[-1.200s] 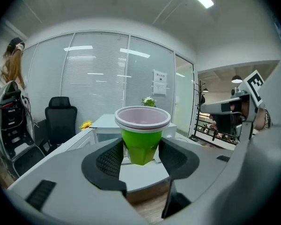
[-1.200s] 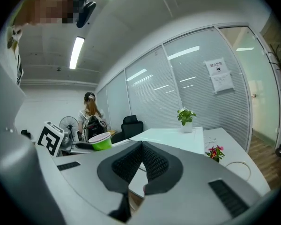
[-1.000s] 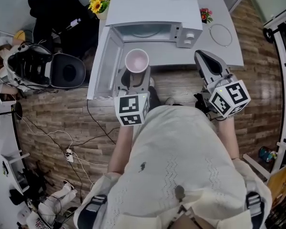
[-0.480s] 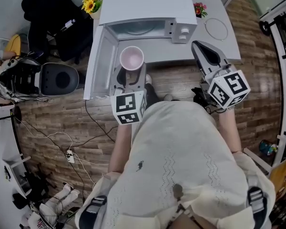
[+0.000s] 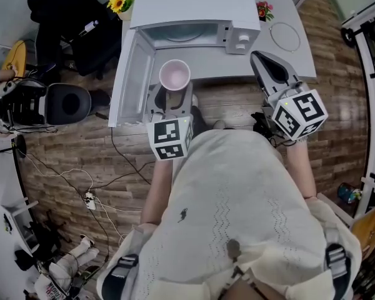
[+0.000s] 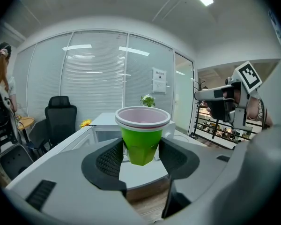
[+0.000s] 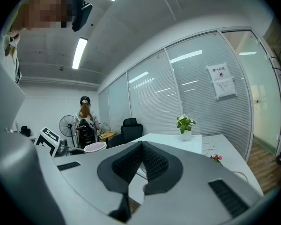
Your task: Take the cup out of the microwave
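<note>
My left gripper (image 6: 141,157) is clamped on the green cup (image 6: 142,136). The cup is outside the white microwave (image 5: 194,11), just in front of it, beside its open door (image 5: 128,83). My right gripper (image 7: 140,165) has its jaws pressed together, with nothing in them.

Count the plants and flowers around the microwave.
3: yellow flowers left of the microwave, red flowers right of it, a green plant at its far edge. More may be hidden.

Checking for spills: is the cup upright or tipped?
Upright: the cup sits rim-up, its green wall clamped between the left claw pads.
</note>
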Demonstrator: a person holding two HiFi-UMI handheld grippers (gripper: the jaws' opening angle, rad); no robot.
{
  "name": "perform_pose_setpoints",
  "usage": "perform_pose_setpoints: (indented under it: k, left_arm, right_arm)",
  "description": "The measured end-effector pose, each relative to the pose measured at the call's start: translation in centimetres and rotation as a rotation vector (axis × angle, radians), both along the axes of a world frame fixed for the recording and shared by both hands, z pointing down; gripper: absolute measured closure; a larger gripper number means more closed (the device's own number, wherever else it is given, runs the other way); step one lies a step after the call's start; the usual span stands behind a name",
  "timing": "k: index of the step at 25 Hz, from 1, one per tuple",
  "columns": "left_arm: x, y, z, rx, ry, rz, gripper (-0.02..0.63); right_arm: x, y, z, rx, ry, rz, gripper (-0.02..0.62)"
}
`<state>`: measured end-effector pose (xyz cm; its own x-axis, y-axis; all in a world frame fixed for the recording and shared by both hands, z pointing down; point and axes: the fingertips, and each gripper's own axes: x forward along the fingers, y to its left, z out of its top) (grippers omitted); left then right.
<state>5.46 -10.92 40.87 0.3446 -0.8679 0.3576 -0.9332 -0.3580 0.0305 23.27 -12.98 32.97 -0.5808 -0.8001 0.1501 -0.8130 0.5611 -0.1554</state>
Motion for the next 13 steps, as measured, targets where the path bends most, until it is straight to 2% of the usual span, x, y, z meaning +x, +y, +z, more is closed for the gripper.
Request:
perform_pose_setpoints:
  k: [13]
  left_arm:
    - [-0.6,-1.0,1.3,-0.019,-0.002,-0.009,0.348]
  right_arm:
    - [-0.8,-1.1,1.2,-0.021,0.006,-0.009,0.589]
